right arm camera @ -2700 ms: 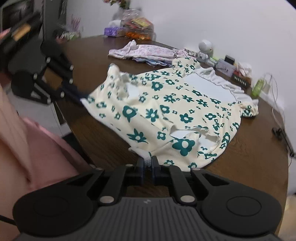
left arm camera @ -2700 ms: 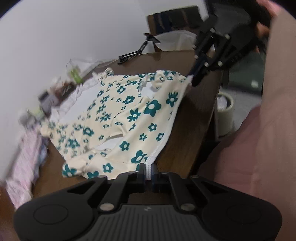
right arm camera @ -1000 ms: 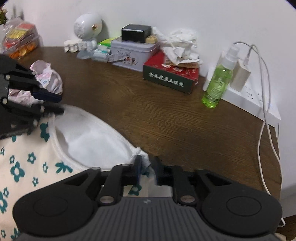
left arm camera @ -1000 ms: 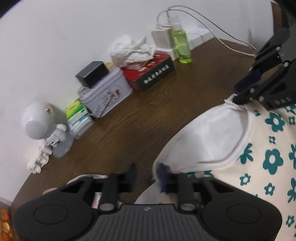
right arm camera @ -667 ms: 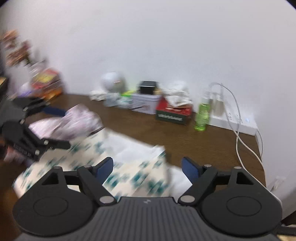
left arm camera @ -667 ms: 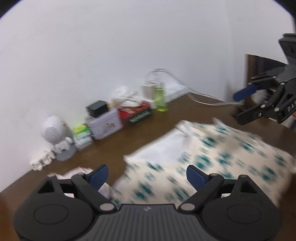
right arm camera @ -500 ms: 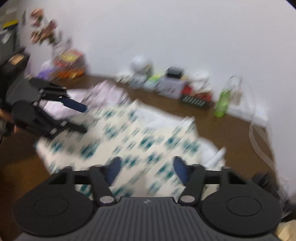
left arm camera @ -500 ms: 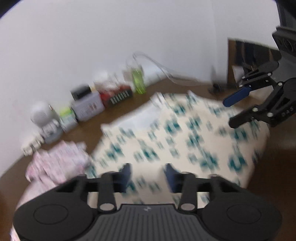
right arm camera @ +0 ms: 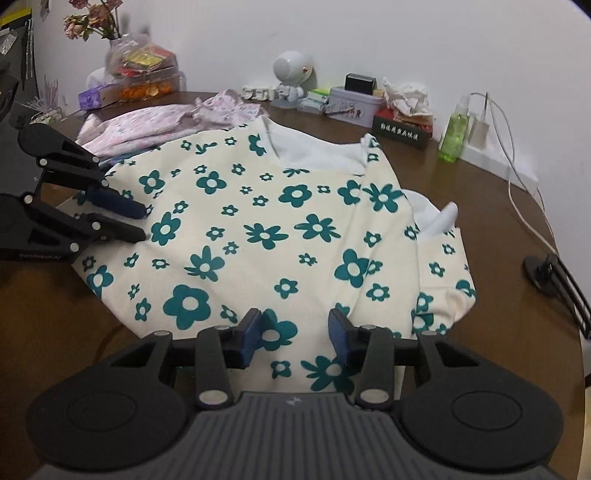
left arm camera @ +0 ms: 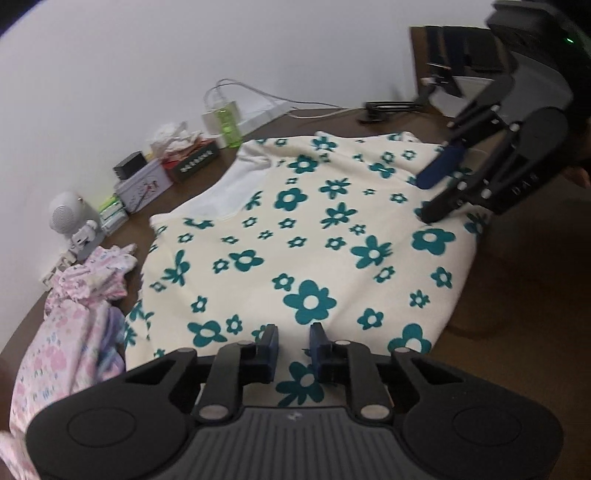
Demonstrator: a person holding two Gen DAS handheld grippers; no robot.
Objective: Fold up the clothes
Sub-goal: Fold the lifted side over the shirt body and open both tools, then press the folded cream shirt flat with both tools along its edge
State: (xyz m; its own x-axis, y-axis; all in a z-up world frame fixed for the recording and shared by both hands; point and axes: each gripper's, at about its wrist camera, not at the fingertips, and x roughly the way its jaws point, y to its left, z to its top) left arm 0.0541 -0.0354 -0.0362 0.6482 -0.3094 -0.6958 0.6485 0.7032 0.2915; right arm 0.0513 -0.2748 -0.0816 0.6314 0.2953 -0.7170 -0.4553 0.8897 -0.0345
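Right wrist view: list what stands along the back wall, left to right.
Dried flowers → snack bag → round white speaker → grey tin → red tissue box → green spray bottle → white charger.

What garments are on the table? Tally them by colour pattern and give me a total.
Cream with teal flowers: 1, the floral top spread across the brown table.
Pink floral: the pink clothes lie heaped beside it; I can make out at least 1 piece, but the exact number is hidden in the pile.
Total: at least 2 garments.
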